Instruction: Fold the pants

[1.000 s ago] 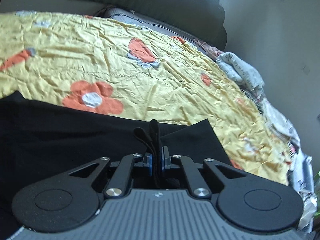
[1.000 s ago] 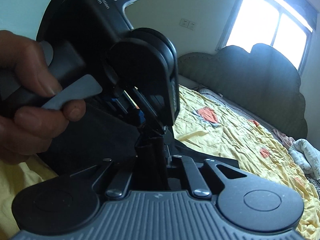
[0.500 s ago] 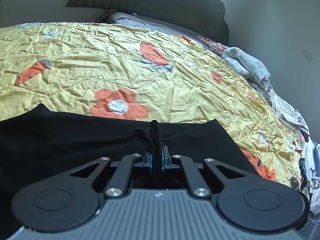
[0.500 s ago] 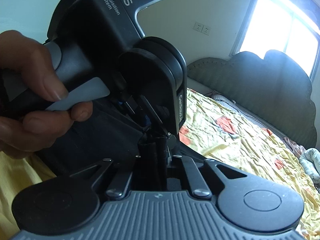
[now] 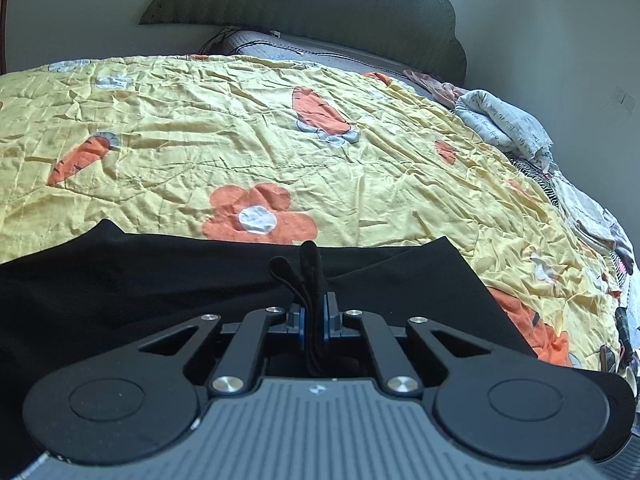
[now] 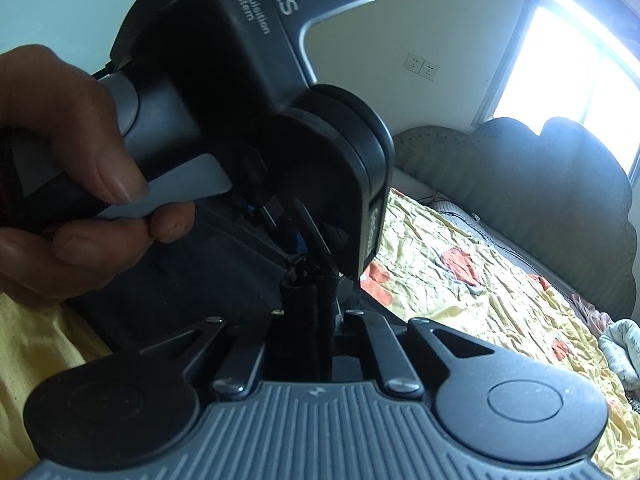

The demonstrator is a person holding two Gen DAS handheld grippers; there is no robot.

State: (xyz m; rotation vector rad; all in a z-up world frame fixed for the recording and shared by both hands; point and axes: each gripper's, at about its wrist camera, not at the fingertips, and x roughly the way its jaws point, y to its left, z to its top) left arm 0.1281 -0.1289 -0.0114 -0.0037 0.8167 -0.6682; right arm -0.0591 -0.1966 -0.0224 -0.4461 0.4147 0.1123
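The black pants lie spread across the near part of a yellow bedspread with orange flowers. My left gripper is shut on a bunched edge of the pants, which sticks up between the pads. My right gripper is shut on a thick fold of the same black pants. The left gripper's body, held by a hand, sits very close in front of the right one, their tips almost touching.
A dark padded headboard stands at the far end of the bed. A pile of light clothes lies along the right edge by the wall. A bright window is above the headboard.
The left view has tilted up and shows more of the bedspread and headboard. The left gripper's body has drawn nearer in the right view. Both grips hold.
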